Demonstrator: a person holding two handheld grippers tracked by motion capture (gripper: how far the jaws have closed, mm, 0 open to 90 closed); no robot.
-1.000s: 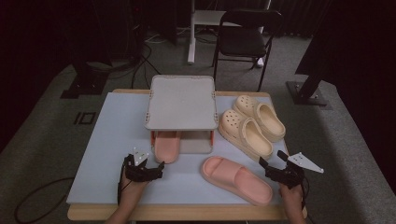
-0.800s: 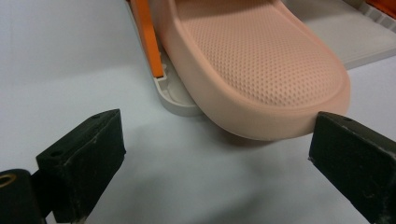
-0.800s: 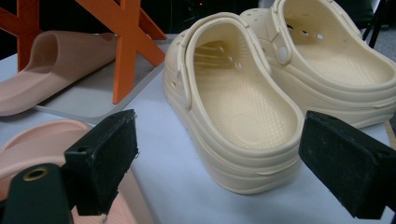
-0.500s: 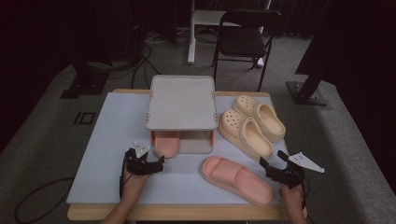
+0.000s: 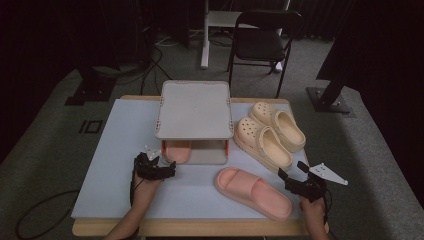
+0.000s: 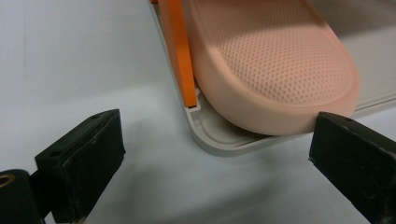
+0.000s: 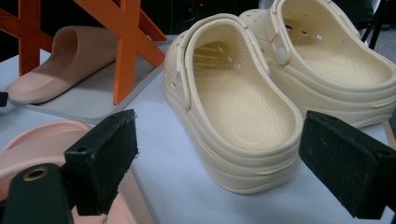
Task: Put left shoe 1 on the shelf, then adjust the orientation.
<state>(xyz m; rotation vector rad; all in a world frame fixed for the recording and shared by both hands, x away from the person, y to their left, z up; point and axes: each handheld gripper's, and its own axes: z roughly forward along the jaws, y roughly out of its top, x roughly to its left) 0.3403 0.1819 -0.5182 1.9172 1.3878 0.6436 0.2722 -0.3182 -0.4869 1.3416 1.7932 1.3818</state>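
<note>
Left gripper (image 5: 167,170) gapes, empty, before the racked pink slide (image 6: 275,65) on the shoe rack (image 5: 194,110); right gripper (image 5: 290,181) – also spread wide – faces the cream clogs (image 7: 233,107) at twelve o'clock, the loose pink slide (image 5: 252,191) at its nine.

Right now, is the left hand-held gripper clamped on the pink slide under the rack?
No: in the left gripper view its jaws stand wide apart, empty, short of the pink slide lying on the rack's lower shelf.

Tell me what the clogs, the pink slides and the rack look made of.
Clogs: likely molded foam, matte cream, seamless with vent holes. Slides: similar soft foam, matte pink, dimpled footbed. Rack: apparently rigid plastic, smooth grey shelves, orange braces.
</note>
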